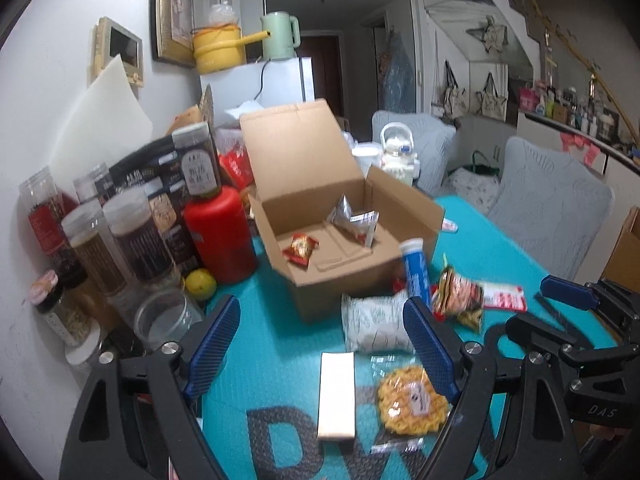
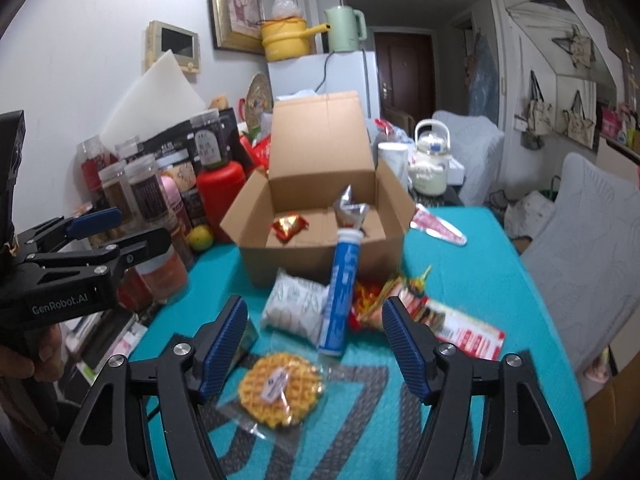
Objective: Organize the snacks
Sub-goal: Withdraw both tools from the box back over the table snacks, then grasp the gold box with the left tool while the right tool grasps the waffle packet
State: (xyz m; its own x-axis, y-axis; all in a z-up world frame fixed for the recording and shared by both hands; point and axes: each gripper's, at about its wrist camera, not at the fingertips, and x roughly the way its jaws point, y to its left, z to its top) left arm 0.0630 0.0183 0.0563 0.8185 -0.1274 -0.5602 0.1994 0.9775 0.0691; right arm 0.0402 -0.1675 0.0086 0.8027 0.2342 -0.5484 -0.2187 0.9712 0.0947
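An open cardboard box [image 1: 340, 276] [image 2: 304, 258] stands on the teal mat and holds a red snack packet [image 1: 300, 249] [image 2: 289, 226] and a silver packet [image 1: 352, 218] [image 2: 351, 210]. In front of it lie a blue tube [image 1: 416, 272] [image 2: 342, 296], a white pouch [image 1: 374, 322] [image 2: 294, 306], a red-yellow packet [image 1: 460, 296] [image 2: 372, 300], a wrapped waffle [image 1: 412, 398] [image 2: 280, 390] and a white bar [image 1: 337, 394]. My left gripper [image 1: 322, 338] is open and empty above the bar. My right gripper [image 2: 314, 338] is open and empty above the waffle.
Jars and bottles [image 1: 132, 236] [image 2: 152, 192], a red bottle [image 1: 222, 234] [image 2: 220, 196] and a lemon [image 1: 200, 284] [image 2: 201, 238] crowd the left side by the wall. A red-white flat packet [image 2: 468, 330] [image 1: 504, 296] lies right. Grey chairs [image 1: 548, 208] [image 2: 576, 240] stand beyond the table edge.
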